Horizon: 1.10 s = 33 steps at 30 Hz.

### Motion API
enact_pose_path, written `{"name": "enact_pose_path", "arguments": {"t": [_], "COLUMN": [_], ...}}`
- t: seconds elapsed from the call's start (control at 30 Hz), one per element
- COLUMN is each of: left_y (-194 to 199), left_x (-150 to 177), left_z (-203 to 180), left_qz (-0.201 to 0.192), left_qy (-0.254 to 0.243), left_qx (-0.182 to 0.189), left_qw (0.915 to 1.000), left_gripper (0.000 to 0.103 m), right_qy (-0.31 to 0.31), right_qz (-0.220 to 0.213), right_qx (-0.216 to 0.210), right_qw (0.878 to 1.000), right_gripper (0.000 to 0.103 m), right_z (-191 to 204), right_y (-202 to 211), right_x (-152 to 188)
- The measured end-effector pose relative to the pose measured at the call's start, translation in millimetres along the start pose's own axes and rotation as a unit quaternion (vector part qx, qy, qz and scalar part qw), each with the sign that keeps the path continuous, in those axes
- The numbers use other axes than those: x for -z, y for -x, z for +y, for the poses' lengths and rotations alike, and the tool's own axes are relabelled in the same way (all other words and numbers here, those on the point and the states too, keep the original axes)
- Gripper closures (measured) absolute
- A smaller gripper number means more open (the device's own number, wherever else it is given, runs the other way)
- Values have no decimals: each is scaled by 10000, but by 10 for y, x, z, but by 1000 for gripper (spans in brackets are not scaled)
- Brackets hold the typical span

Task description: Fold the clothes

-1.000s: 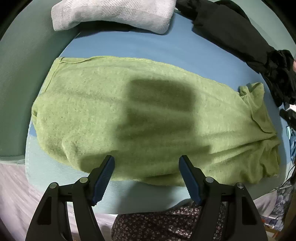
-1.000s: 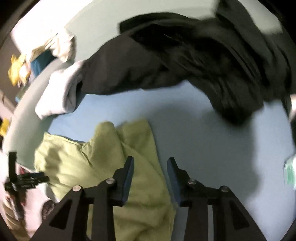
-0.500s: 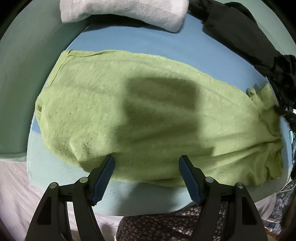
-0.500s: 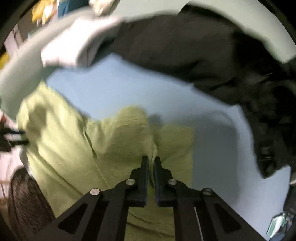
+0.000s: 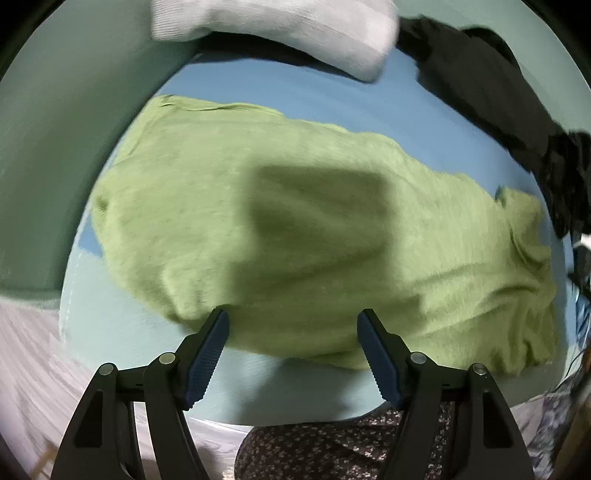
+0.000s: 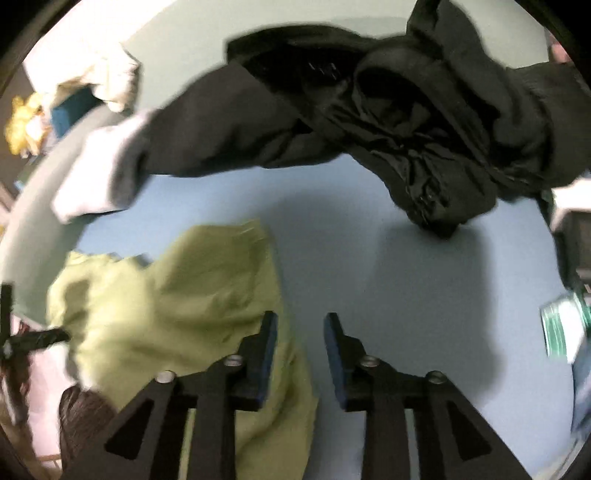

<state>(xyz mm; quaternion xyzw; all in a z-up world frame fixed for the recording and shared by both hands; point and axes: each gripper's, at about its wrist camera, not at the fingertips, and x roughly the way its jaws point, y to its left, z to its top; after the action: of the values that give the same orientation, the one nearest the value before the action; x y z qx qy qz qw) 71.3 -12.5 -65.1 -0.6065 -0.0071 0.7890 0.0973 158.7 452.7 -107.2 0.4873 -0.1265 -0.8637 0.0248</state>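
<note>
Nearest in the left wrist view, the left gripper (image 5: 291, 350) hangs with its jaws spread wide and nothing between them, poised over the near edge of the bed (image 5: 122, 332). The green garment (image 5: 295, 240) lies spread flat on the blue sheet just beyond those fingertips, its near hem running along the bed's near edge. It looks like a soft, light knit: limp, quick to bunch and wrinkle, not fragile or slippery, so a pinch on a hem or corner should serve better than a grab at the middle.

In the right wrist view, the right gripper (image 6: 299, 343) is opening its jaws, with only bare sheet between them; the garment's bunched end lies just beside and under the left-hand finger. Farther off, toward the bed's far edge, sit a white folded garment (image 5: 295, 29) and a heap of black clothing (image 6: 406, 122), well apart from the green one.
</note>
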Motion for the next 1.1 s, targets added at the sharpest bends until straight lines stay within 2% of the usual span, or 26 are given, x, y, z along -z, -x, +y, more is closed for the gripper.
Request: {"name": "enact_pose_path", "arguments": {"t": [0.1,0.23,0.37,0.4,0.43,0.47,0.5,0.57,0.63,0.73,0.8,0.87,0.93,1.0,1.03,1.07,1.1], "left_y": [45,73,88,89,90,91,92,33,9,10,43,88,137,173,172,170,168], "left_x": [46,153,286,288,290,292,295,308,353,363,374,391,405,446,471,496,521], "left_z": [118,202,119,150,181,212,243,315,369,320,333,377,457,582,630,679,728], "left_qz": [-72,-55,-149,-179,-208,-237,-267,-158,-134,-94,-113,-154,-248,-388,-399,-411,-422], "left_qy": [289,487,576,609,642,674,707,788,796,684,832,1076,1446,1921,2077,2233,2387], "left_qx": [67,-30,-171,-231,-291,-351,-411,-692,-774,-830,-627,-313,104,555,684,813,941], "left_qw": [9995,9988,9981,9977,9973,9968,9963,9944,9937,9942,9945,9936,9891,9790,9750,9705,9656], "left_gripper": [30,30,30,30,30,30,30,31,31,30,30,30,30,31,32,42,45], "right_qy": [-54,-61,442,577,511,268,24,-420,-697,-1007,-1136,-1303,-1577,-1785,-1924,-2053,-2215], "right_qz": [119,154,317,393,473,556,638,415,247,624,818,685,517,511,509,512,535], "right_qx": [-240,-564,-541,-463,-441,-468,-494,-579,-433,-164,-244,-420,-640,-878,-1074,-1294,-1555], "right_qw": [9996,9983,9971,9965,9966,9970,9967,9966,9963,9928,9898,9882,9841,9787,9741,9688,9612], "right_gripper": [64,61,55,60,80,92,98,98,98,98,98,93,74,62,61,61,61], "right_z": [81,281,592,646,640,582,524,332,92,-190,-233,-201,-168,-142,-118,-83,-45], "right_y": [209,339,233,146,81,36,-10,139,381,430,344,328,321,300,299,297,281], "right_x": [454,928,1086,1082,1065,1036,1008,951,977,1245,1398,1461,1449,1472,1507,1552,1609]}}
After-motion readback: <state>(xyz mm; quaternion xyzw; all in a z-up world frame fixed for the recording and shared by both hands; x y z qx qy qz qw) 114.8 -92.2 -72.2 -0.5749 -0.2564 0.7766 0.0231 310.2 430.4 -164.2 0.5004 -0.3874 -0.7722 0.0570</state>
